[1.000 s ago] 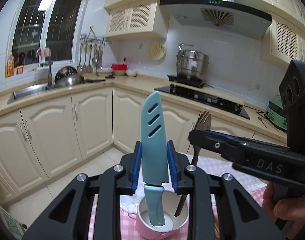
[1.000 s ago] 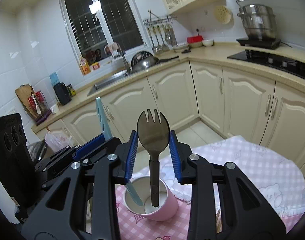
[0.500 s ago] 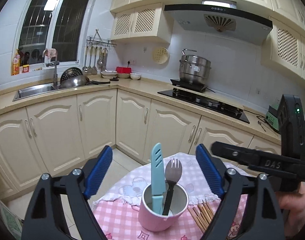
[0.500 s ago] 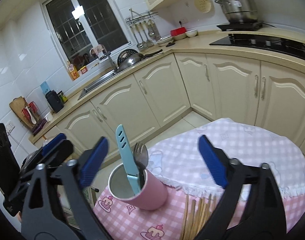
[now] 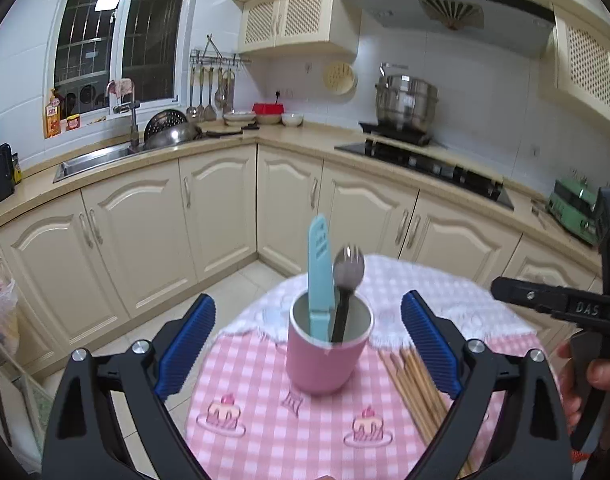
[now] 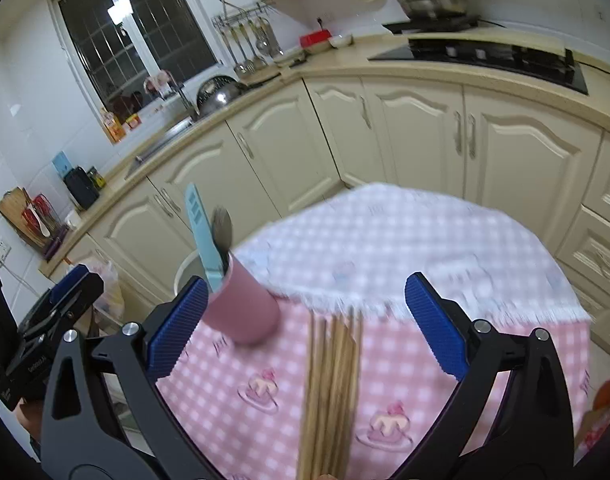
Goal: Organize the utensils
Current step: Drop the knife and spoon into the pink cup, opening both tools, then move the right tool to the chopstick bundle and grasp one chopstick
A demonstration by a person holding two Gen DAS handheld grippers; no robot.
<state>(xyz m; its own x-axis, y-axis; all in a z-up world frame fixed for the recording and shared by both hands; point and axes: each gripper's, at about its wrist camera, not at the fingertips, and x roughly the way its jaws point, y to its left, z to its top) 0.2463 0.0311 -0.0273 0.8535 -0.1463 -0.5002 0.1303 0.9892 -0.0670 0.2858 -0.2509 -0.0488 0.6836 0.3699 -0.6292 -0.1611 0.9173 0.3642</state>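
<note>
- The left gripper (image 5: 308, 343) is seen spread wide, its blue pads (image 5: 185, 346) well apart and nothing held between them; its lower frame is cut off by the picture edge.
- The right gripper (image 6: 305, 328) is likewise released and empty.
- A bundle of wooden chopsticks (image 6: 331, 392) is seen lying flat on the pink checked tablecloth (image 6: 233, 404) between the right gripper's fingers; it is blurred, so the sticks cannot be counted, and its near end is cut off.
- Just beside the chopsticks, a pink cup (image 5: 325, 354) stands upright on the cloth.
- A light blue knife (image 5: 319, 276) and a dark fork (image 5: 347, 280) are stood in the cup, their lower ends hidden by its wall.
- Cream cabinets (image 5: 221, 216) are seen beyond.
</note>
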